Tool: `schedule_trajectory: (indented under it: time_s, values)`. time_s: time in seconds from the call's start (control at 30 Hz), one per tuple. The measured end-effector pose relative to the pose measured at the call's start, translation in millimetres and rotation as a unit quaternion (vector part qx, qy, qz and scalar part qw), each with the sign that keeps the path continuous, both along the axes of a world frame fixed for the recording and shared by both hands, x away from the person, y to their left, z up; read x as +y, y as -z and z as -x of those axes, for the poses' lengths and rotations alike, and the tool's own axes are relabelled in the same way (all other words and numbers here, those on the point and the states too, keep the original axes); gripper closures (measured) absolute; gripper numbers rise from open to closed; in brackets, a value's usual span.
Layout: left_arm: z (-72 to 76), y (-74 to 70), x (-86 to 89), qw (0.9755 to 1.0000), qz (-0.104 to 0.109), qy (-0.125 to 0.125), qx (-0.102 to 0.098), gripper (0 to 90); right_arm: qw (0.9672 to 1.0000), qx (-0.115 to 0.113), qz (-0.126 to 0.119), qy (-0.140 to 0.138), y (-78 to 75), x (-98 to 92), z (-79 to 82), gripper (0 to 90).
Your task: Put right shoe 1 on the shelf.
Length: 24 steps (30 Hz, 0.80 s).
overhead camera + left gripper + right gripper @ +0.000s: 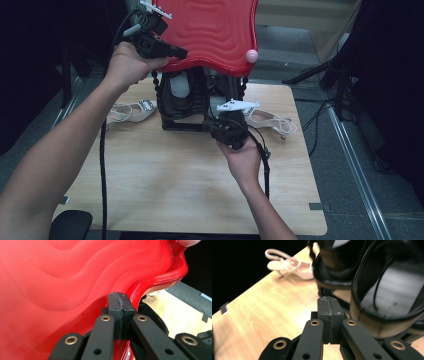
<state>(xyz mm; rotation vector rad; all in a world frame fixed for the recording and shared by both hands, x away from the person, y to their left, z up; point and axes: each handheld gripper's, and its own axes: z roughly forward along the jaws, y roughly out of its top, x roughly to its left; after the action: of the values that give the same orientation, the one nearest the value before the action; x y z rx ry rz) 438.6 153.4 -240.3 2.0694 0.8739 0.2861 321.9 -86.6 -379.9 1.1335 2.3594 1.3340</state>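
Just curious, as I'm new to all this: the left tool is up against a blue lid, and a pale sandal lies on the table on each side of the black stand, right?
Not quite: the lid is red, as the left gripper view shows. The rest holds.

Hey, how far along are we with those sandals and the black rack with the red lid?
Early, it seems. Done: nothing put away; both sandals, left and right, lie on the table beside the black rack. In hand: the left gripper is shut at the red lid's edge; the right gripper is shut, empty, near the rack's base. Left: probably picking up both sandals.
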Motion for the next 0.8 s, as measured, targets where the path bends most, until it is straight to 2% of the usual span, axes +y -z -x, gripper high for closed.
schedule_trajectory:
  time_s: [0.07,0.2,0.27,0.33,0.4,0.43,0.47,0.5,0.67,0.8]
  values:
    - [0.0,0.0,0.1,1.0,0.0,0.0,0.0,90.0,1.0,0.0,0.002,0.0,4.6,-1.5,1.3,90.0]
    - [-0.1,-0.2,-0.1,1.0,0.001,-0.001,0.002,90.0,0.9998,0.019,-0.002,-0.003,23.8,-12.7,-0.6,90.0]
    - [-0.2,-0.2,-0.1,1.0,0.001,-0.001,0.002,90.0,0.9997,0.021,0.007,-0.004,29.0,-16.7,-3.5,90.0]
    - [-0.1,-0.1,-0.1,1.0,0.001,0.0,0.002,90.0,0.9997,0.019,0.011,-0.001,31.3,-18.3,-5.4,90.0]
    - [0.2,-0.3,0.0,1.0,0.0,0.001,0.002,90.0,0.9995,0.022,0.013,0.016,35.9,-23.4,-12.8,90.0]
    - [0.2,-0.3,0.0,1.0,0.0,0.001,0.002,90.0,0.9995,0.022,0.013,0.016,35.9,-23.4,-12.8,90.0]
    - [0.0,-0.3,0.2,1.0,0.0,0.002,0.003,90.0,0.9994,0.032,-0.001,0.016,36.8,-26.5,-17.2,90.0]
    - [0.0,-0.3,0.2,1.0,0.0,0.002,0.003,90.0,0.9993,0.035,-0.003,0.015,36.7,-26.8,-17.7,90.0]
    - [0.4,-0.5,-0.4,1.0,-0.002,0.001,0.002,90.0,0.9995,0.022,0.003,0.024,34.0,-25.9,-18.0,90.0]
    - [0.6,-0.5,-0.2,1.0,-0.003,0.002,0.0,90.0,0.9991,0.02,0.008,0.037,30.1,-26.2,-27.7,90.0]
